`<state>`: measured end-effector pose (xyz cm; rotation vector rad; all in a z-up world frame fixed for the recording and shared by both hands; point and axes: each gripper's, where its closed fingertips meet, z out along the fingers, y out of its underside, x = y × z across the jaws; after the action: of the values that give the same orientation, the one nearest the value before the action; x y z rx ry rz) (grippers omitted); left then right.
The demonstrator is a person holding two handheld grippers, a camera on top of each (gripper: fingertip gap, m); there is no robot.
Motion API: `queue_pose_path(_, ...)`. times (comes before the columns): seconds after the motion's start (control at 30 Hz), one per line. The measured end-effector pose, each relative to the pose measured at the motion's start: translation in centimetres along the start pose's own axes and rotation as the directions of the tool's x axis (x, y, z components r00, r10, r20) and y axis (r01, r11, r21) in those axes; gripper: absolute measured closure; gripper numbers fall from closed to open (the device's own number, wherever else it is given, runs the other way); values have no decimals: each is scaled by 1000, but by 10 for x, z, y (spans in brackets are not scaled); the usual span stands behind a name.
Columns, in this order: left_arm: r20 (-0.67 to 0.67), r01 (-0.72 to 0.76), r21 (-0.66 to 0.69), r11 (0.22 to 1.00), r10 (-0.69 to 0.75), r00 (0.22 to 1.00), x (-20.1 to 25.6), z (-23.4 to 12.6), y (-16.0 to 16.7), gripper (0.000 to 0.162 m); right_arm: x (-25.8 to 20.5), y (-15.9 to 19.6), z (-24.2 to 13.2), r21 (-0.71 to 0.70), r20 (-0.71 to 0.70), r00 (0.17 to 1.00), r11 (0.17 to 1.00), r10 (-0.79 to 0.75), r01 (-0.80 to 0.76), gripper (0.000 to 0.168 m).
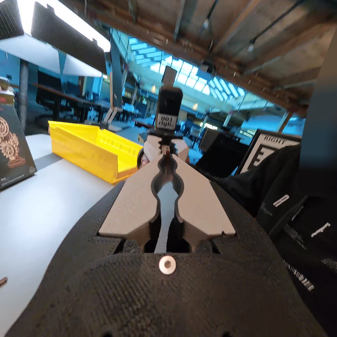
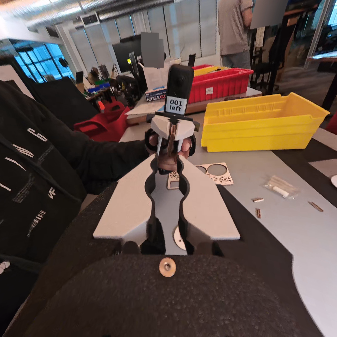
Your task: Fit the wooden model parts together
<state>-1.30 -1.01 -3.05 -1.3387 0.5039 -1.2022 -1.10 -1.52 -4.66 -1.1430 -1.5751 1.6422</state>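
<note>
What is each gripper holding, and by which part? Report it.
The left gripper pinches a thin brown wooden strip by its flat faces, at the tips of its jaws. The right gripper is open, holding nothing.

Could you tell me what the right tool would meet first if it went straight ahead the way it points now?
Most likely the thin brown wooden piece clamped in the left tool, directly ahead of the open right tool; depth is uncertain.

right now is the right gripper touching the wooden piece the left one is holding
Apart. In the right wrist view the right gripper is open and its tips stop short of the wooden piece clamped in the left gripper.
</note>
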Motion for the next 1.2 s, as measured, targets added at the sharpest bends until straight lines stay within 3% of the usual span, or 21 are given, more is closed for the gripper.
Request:
queue_pose_path(0.13, 6, -22, 116, 993, 21, 1000, 2, -1, -14, 161, 2, -10, 8, 80, -35, 999, 997, -18, 21, 155)
queue_pose_path(0.33, 38, -76, 108, 991, 72, 997, 4, 7, -11, 160, 3, -13, 4, 70, -44, 999, 997, -12, 15, 167)
queue_pose_path(0.5, 65, -92, -110, 990, 100, 993, -3, 11, 19, 155, 1, 24, -7, -198, -17, 997, 977, 73, -75, 168)
queue_pose_path(0.63, 84, -135, -359, 923, 176, 981, -12, 14, 62, 151, 0, 60, -16, -409, -35, 997, 909, 69, -78, 168)
queue_pose_path(0.77, 91, -144, -438, 888, 203, 975, -15, 16, 78, 159, 6, 69, -21, -473, -76, 997, 879, 24, -57, 167)
queue_pose_path(0.83, 108, -135, -393, 910, 192, 976, -16, 18, 70, 160, 10, 57, -20, -405, -82, 997, 913, 13, -46, 166)
queue_pose_path(0.97, 128, -41, -109, 993, 55, 990, -17, 14, 25, 161, 16, 12, -13, -111, -89, 994, 992, 56, -66, 160)
queue_pose_path(1.07, 114, 31, 67, 997, -39, 993, -18, 7, 1, 161, 19, -7, -7, 46, -78, 993, 995, 87, -83, 161)
queue_pose_path(1.2, 131, 42, 144, 989, -61, 990, -21, 5, -8, 161, 26, -15, -3, 159, -109, 989, 984, 96, -78, 166)
